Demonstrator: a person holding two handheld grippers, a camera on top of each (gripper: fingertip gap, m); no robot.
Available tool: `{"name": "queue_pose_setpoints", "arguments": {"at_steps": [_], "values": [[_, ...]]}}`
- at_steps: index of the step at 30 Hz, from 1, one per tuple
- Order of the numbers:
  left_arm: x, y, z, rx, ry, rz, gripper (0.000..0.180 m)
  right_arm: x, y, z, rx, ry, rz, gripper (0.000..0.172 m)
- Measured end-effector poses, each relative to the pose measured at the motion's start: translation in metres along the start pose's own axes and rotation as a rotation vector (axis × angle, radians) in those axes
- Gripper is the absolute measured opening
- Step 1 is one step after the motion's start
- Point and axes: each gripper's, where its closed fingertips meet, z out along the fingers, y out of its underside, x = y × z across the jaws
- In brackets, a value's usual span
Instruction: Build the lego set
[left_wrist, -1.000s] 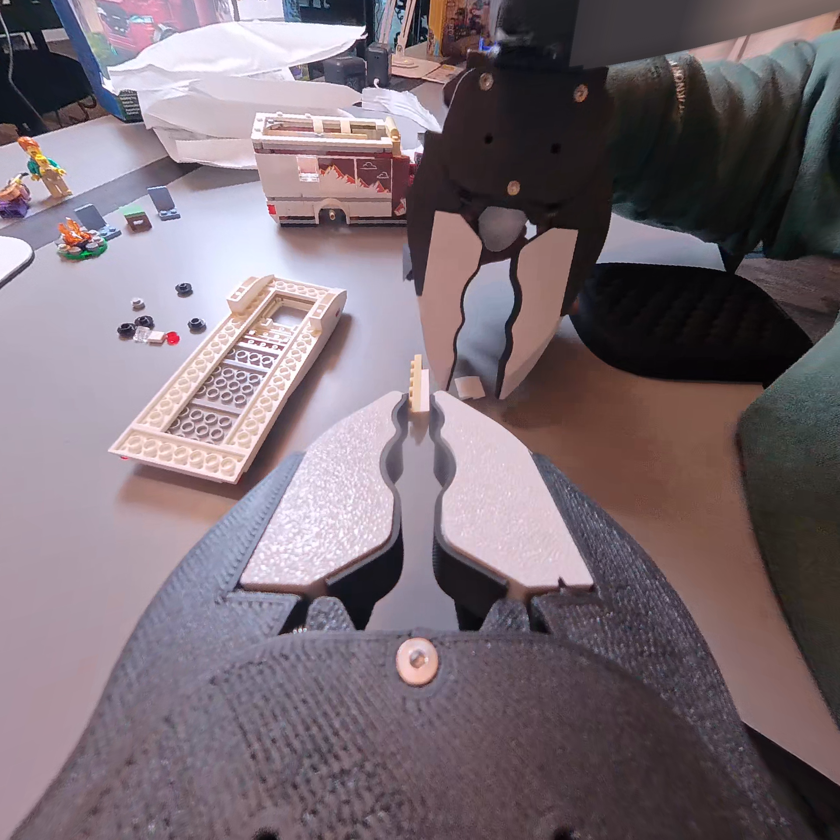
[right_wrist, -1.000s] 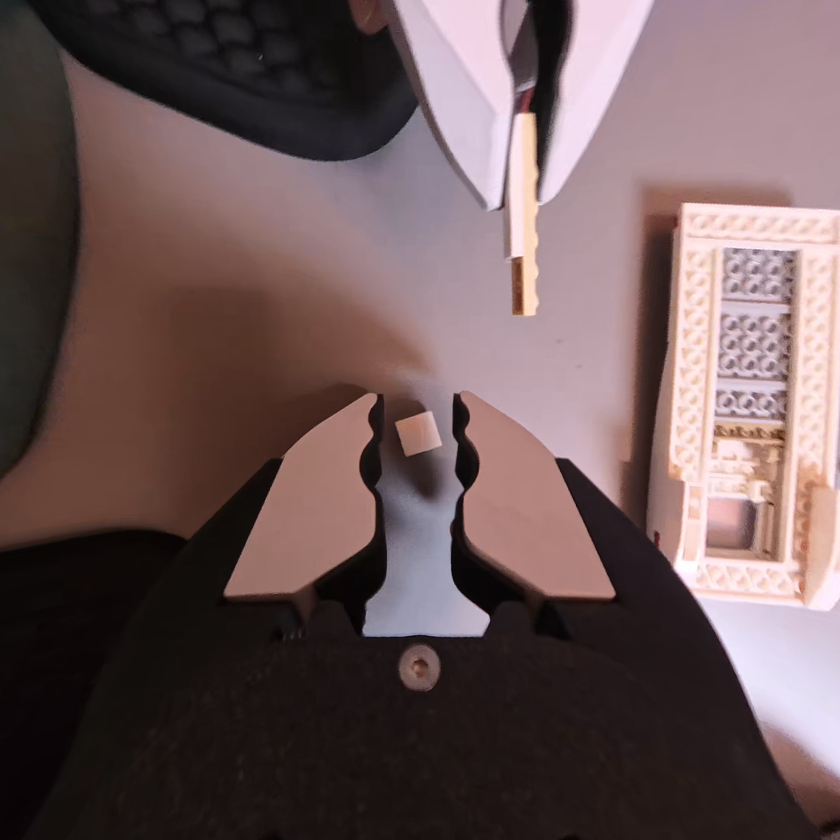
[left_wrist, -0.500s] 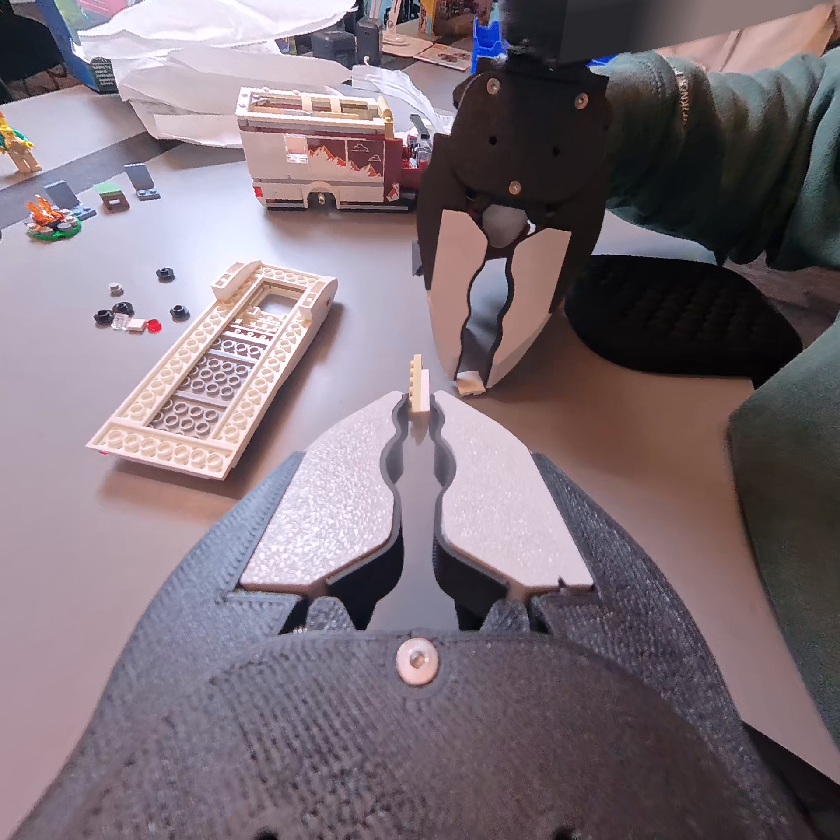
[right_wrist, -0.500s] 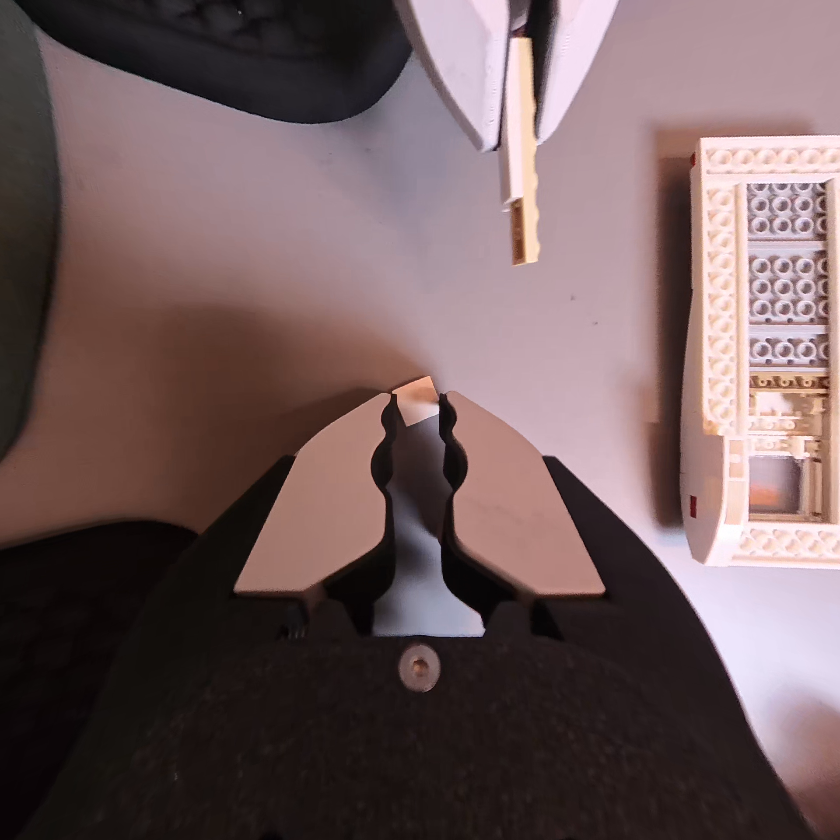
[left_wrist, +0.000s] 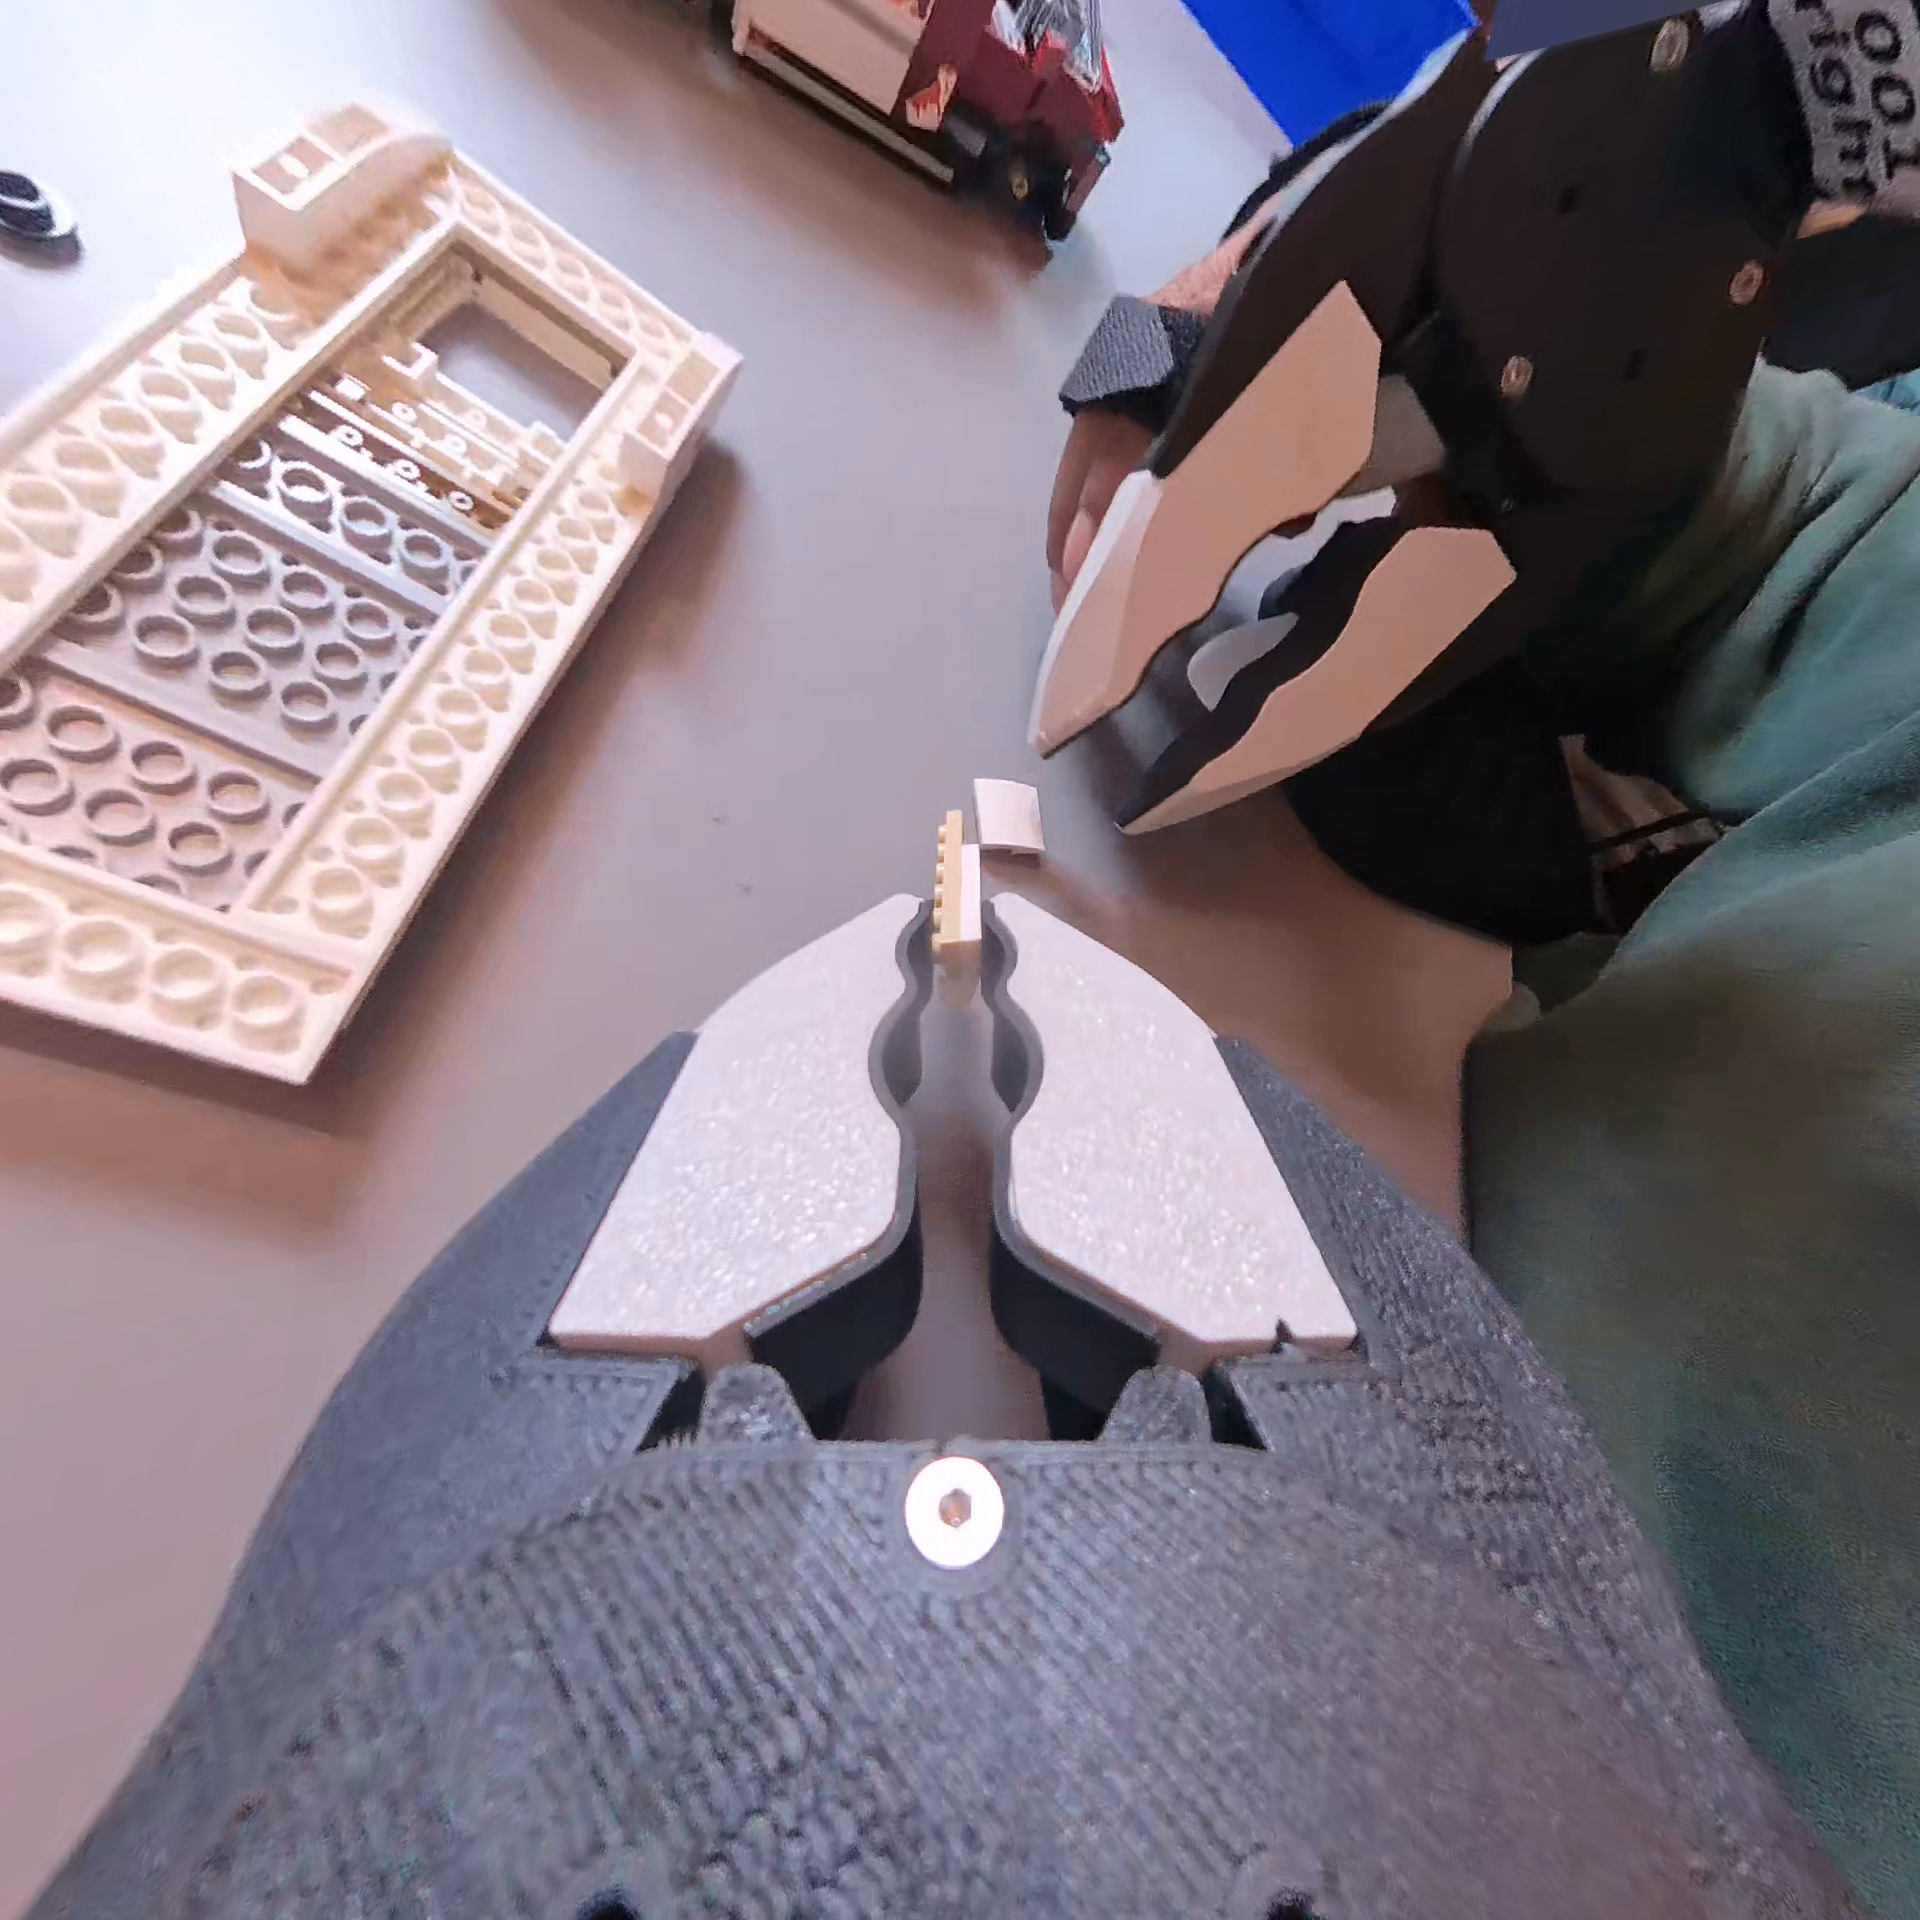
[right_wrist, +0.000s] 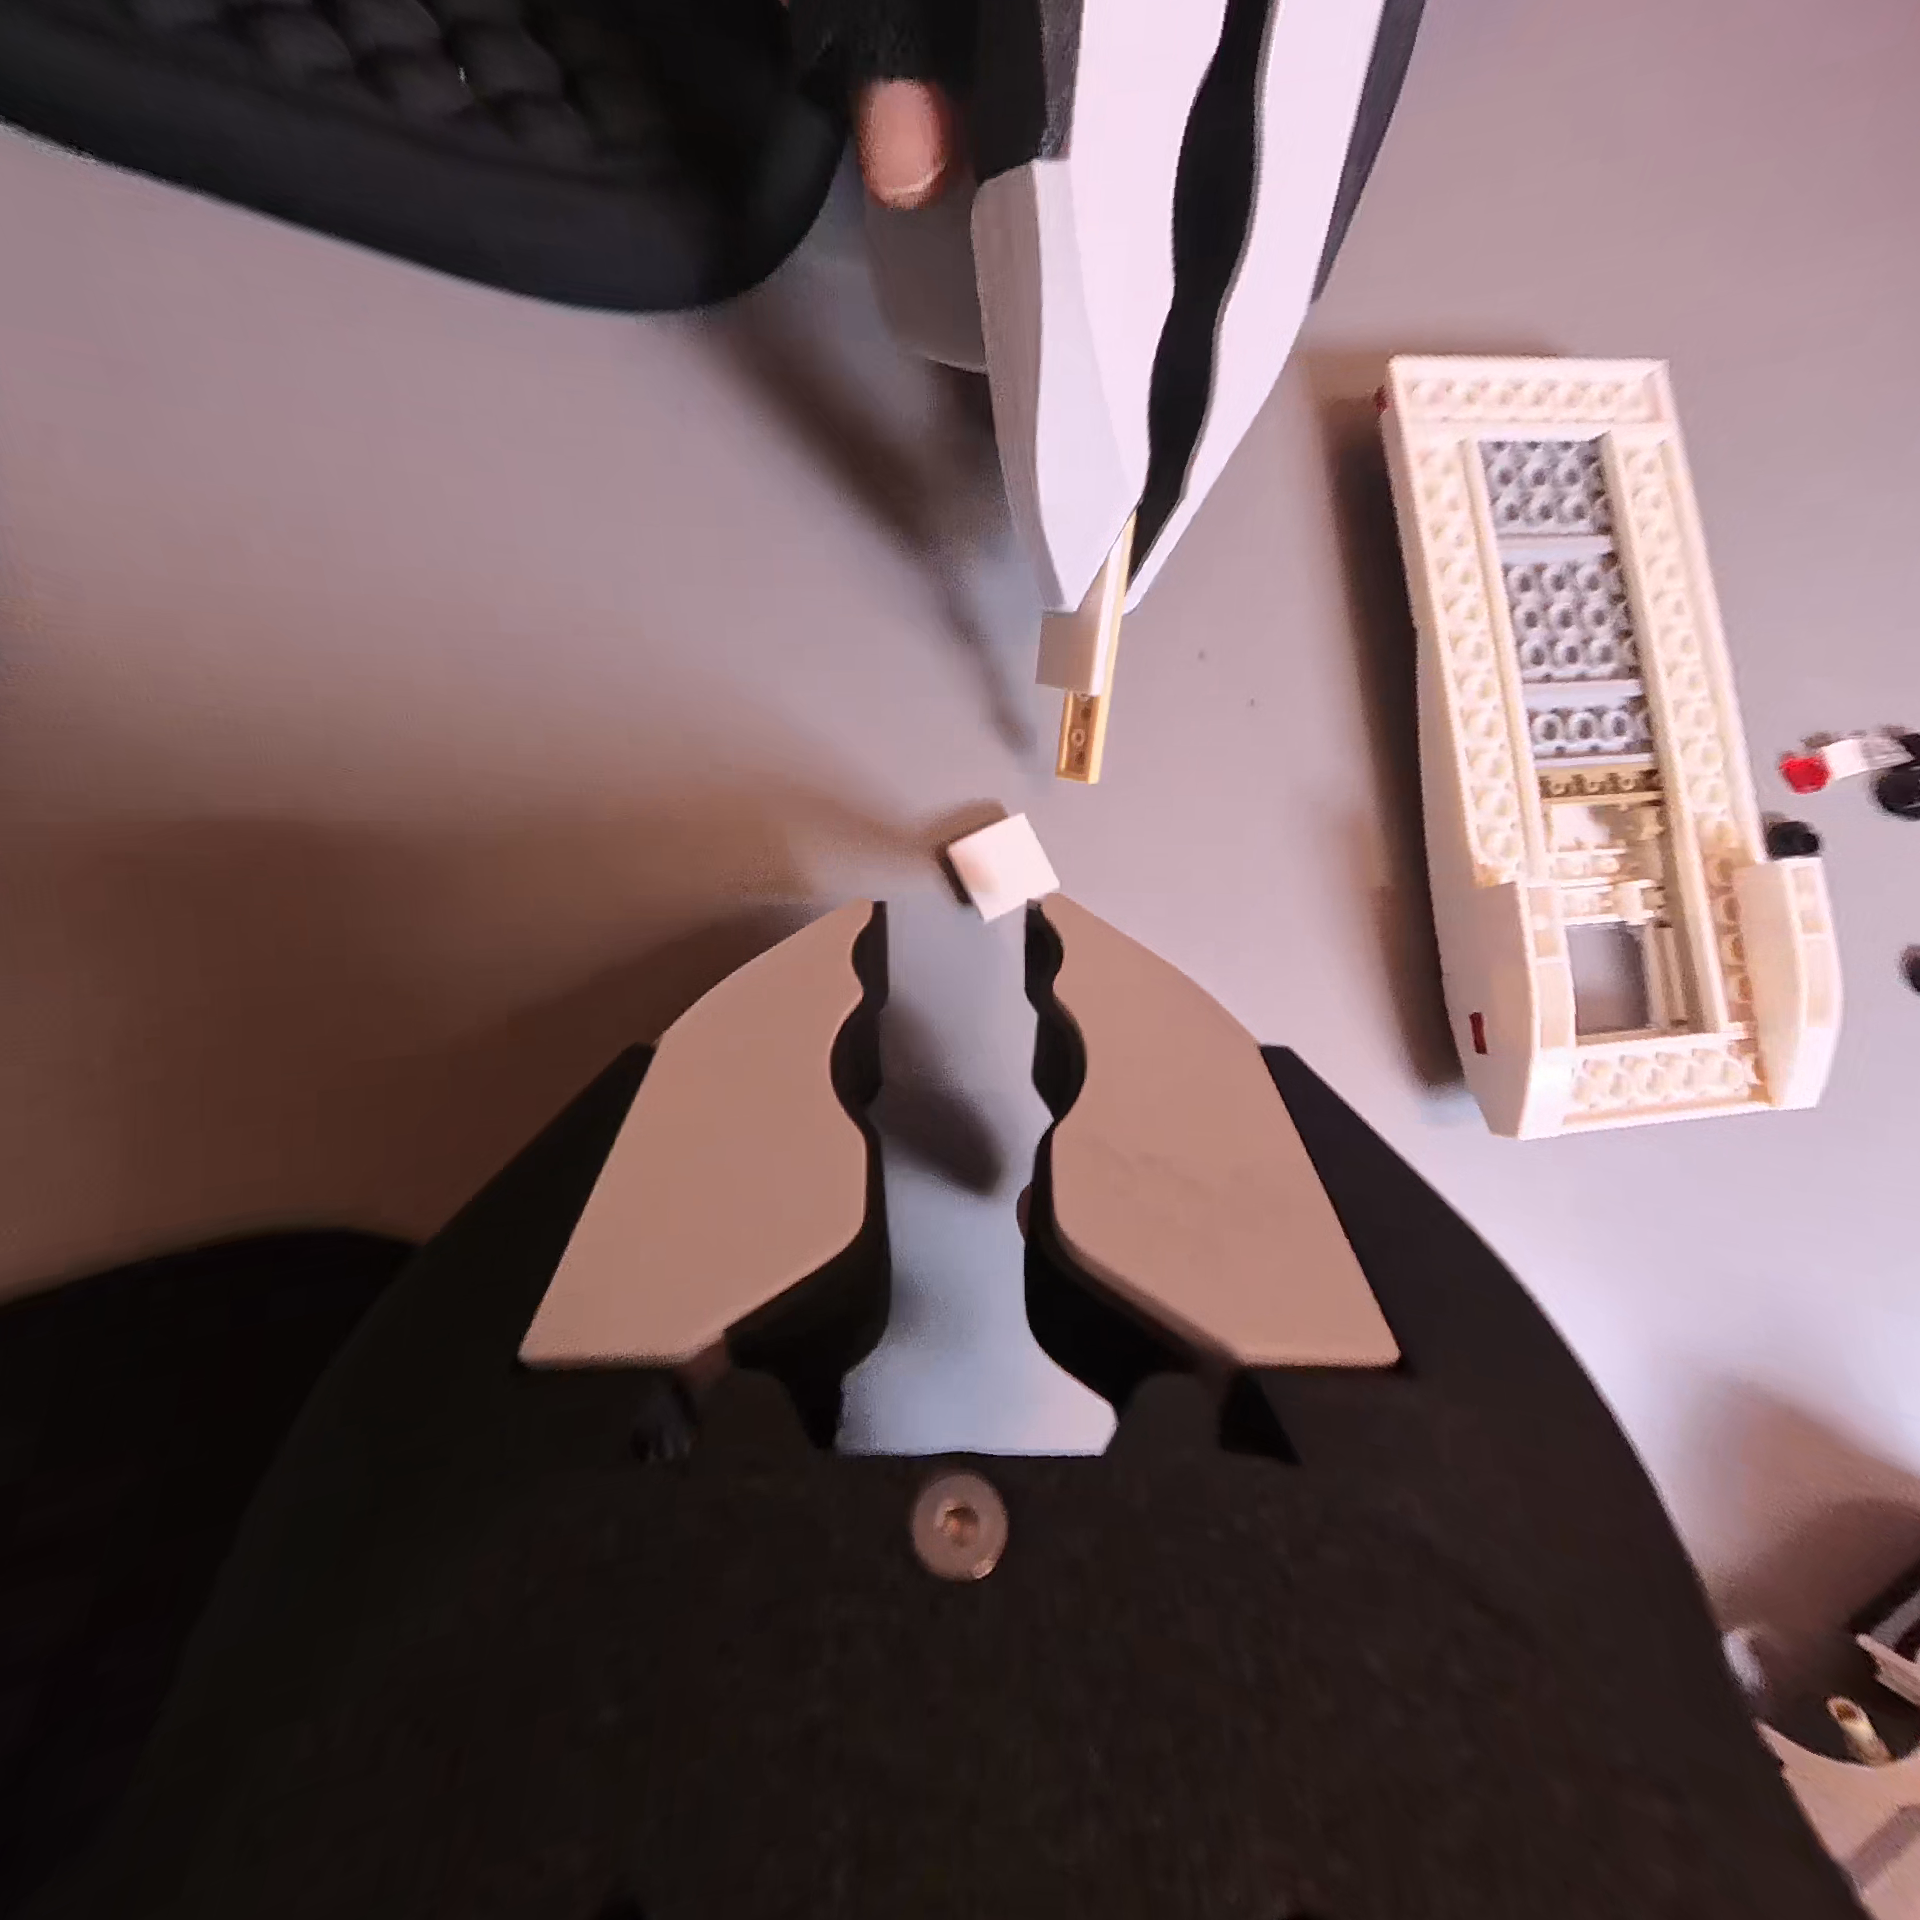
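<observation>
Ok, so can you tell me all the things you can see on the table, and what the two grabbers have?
Tan and white brick strip: one, pinched in the left gripper.
Small white tile: one, lying on the table just past the right gripper's fingertips.
Flat brick frame: one, cream with grey middle, lying flat on the table.
Brick camper van: one, white and dark red, far edge.
Tiny round pieces: a few, black and red, beyond the frame.
Black mesh pad: one, by the person's arm.
Table: one, grey.
Teal sleeve: one, right side.
Left gripper: shut on the strip.
Right gripper: open, holding nothing.
</observation>
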Motion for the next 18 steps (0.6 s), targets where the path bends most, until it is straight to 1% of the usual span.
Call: {"name": "queue_pose_setpoints", "arguments": {"at_steps": [1,5,7,11,13,15,18], "values": [[-0.001,0.001,0.002,-0.011,-0.007,0.001,0.008,0.001,0.003,0.001,-0.012,-0.028,-0.005,0.026],[-0.003,0.005,0.005,-0.041,-0.028,0.0,0.008,0.004,0.0,0.008,-0.048,-0.18,-0.036,0.028],[-0.004,0.004,0.005,-0.041,-0.033,-0.009,0.008,0.005,0.001,0.012,-0.099,-0.242,-0.07,0.028],[-0.004,0.005,0.005,-0.035,-0.038,-0.024,0.008,0.008,0.0,0.016,-0.135,-0.295,-0.078,0.021],[-0.004,0.005,0.005,-0.032,-0.039,-0.027,0.008,0.006,-0.001,0.016,-0.11,-0.266,-0.082,0.017],[-0.003,0.005,0.004,-0.032,-0.034,-0.032,0.008,0.008,-0.005,0.016,-0.05,-0.179,-0.076,0.017],[-0.002,0.004,0.006,-0.031,-0.01,-0.045,0.008,0.013,-0.015,0.012,0.08,-0.035,-0.039,0.017]]}}
